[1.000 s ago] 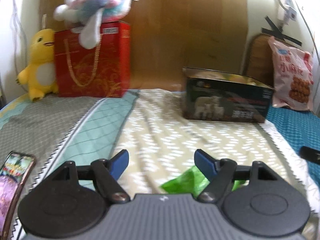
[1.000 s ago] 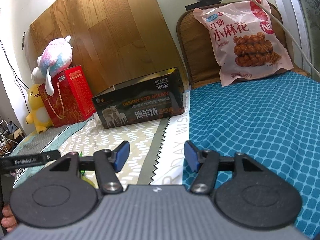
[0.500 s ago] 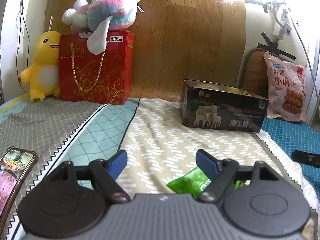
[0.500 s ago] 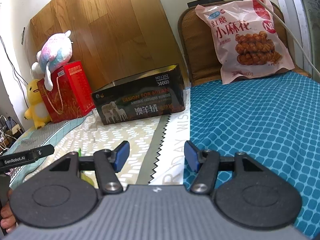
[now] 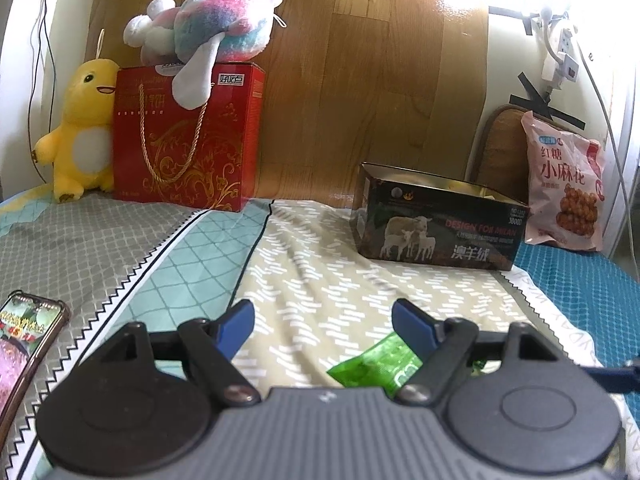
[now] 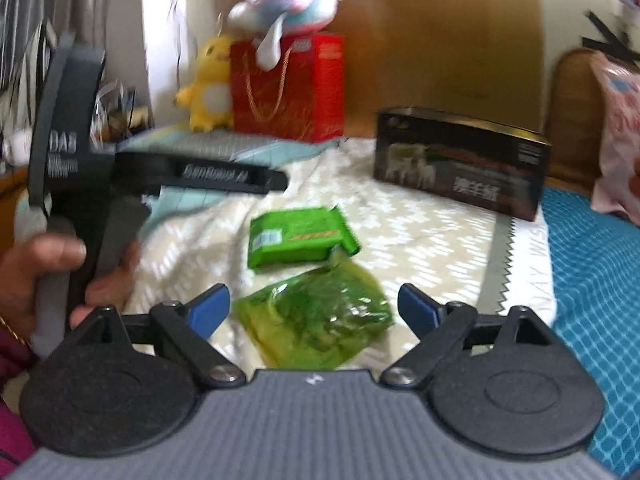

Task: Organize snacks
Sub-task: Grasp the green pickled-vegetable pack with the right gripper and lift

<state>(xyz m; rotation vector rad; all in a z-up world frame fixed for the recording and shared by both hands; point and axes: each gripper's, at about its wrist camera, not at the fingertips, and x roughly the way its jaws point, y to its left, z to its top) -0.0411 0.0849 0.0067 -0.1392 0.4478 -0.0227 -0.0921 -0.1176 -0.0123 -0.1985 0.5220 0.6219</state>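
Observation:
On the beige bedcover lie a flat green snack packet (image 6: 298,238) and, nearer to me, a translucent yellow-green pouch (image 6: 316,320). My right gripper (image 6: 313,296) hangs over the pouch with its jaws opening. The pouch lies between the blue pads, and neither pad touches it. This view is blurred. My left gripper (image 5: 322,312) is open and holds nothing. The green packet (image 5: 376,364) peeks out under its right finger. An open black box with sheep on it (image 5: 440,228) (image 6: 460,168) stands farther back. A pink bag of twists (image 5: 564,180) leans at the far right.
A red gift bag (image 5: 188,136) with a pastel plush on top and a yellow plush beside it stands at the back left. A phone (image 5: 24,332) lies at the near left. A hand (image 6: 48,264) grips the left gripper's handle. The blue cover (image 6: 592,280) lies to the right.
The right view has swung left, from the blue cover and pink bag to the two green packets, and its jaws have widened. The left gripper has barely moved.

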